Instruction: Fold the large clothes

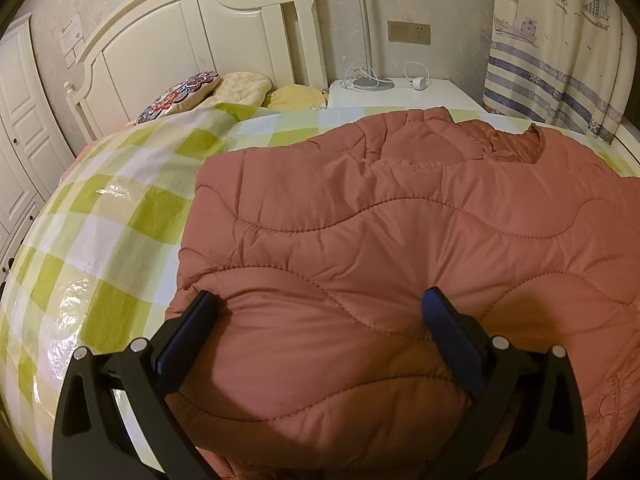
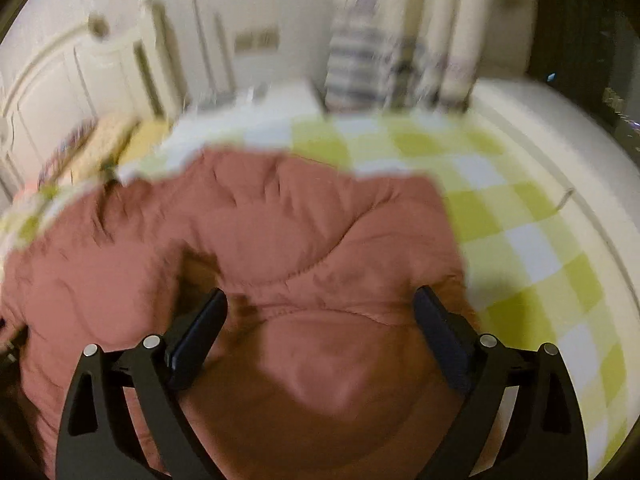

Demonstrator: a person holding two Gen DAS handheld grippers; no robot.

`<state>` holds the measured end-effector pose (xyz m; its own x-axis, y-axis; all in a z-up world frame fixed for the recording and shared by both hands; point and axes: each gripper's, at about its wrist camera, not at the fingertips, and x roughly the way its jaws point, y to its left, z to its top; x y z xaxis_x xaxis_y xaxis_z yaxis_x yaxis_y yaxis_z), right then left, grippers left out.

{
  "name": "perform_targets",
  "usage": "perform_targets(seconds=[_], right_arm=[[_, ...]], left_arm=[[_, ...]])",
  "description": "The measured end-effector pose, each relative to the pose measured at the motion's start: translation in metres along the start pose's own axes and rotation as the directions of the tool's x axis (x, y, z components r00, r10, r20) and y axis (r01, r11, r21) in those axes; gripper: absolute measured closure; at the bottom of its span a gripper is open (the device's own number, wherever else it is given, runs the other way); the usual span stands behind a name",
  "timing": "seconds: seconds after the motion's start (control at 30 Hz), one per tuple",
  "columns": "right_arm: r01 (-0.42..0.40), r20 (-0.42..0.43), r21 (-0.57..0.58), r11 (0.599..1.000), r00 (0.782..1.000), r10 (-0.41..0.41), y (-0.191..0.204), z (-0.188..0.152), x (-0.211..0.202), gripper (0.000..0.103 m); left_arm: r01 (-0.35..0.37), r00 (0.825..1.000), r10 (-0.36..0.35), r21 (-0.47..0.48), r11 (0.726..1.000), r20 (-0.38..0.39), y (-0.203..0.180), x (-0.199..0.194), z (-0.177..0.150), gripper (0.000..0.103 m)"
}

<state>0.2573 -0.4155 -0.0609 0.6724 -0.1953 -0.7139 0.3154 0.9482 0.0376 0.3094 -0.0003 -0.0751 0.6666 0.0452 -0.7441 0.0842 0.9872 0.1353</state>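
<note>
A puffy quilted salmon-pink jacket [image 1: 380,208] lies spread on the green-and-white checked bed sheet [image 1: 120,220]. Its collar end is toward the far right of the left wrist view. My left gripper [image 1: 318,294] stands open low over the jacket's near left edge, and a bulge of padded fabric rises between its fingers. The right wrist view is blurred. There the jacket [image 2: 280,220] fills the left and middle, and my right gripper [image 2: 322,292] is open above the near right part, with fabric below and between the fingers. The sheet [image 2: 520,220] shows to the right.
A white headboard [image 1: 180,40] and pillows [image 1: 188,88] are at the far left. A white nightstand [image 1: 400,94] holds a lamp base and charger cables. A boat-print curtain [image 1: 560,60] hangs at the right and a wardrobe [image 1: 16,140] stands at the left. The bed's white edge [image 2: 560,152] curves along the right.
</note>
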Motion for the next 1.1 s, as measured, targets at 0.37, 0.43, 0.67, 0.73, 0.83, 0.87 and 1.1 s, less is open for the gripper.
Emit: perform_targets(seconds=[0.37,0.43,0.67,0.73,0.83,0.87,1.1], right_arm=[[-0.123,-0.059,-0.279,0.952,0.992,0.111,0.095,-0.041,0.000,0.012],[-0.111,-0.041,-0.243,0.964,0.994,0.104,0.089,-0.039,-0.007,0.012],[-0.009,0.076,-0.291,0.957,0.997,0.032,0.097,-0.074,-0.066,0.012],[0.125,0.147,-0.328,0.936,0.986,-0.080,0.105,-0.093,-0.082,0.012],[0.198,0.189,-0.359,0.912,0.972,-0.136,0.108,-0.115,-0.098,0.012],[0.190,0.192,-0.359,0.914,0.973,-0.126,0.107,-0.118,-0.103,0.012],[0.231,0.316,-0.334,0.914,0.941,-0.123,0.104,-0.130,-0.148,0.012]], left_arm=[[-0.003,1.000,0.004,-0.003,1.000,0.010,0.001,-0.002,0.000,0.002],[0.000,1.000,0.000,-0.007,1.000,0.010,0.001,-0.002,0.000,0.002],[0.006,1.000,-0.006,-0.015,1.000,0.013,0.002,-0.004,-0.001,0.002],[0.008,1.000,-0.007,-0.018,1.000,0.015,0.003,-0.004,-0.001,0.002],[0.009,1.000,-0.009,-0.023,1.000,0.018,0.004,-0.004,-0.002,0.002],[0.010,1.000,-0.009,-0.024,1.000,0.019,0.004,-0.004,-0.002,0.002],[0.010,1.000,-0.009,-0.029,1.000,0.020,0.005,-0.004,-0.002,0.002]])
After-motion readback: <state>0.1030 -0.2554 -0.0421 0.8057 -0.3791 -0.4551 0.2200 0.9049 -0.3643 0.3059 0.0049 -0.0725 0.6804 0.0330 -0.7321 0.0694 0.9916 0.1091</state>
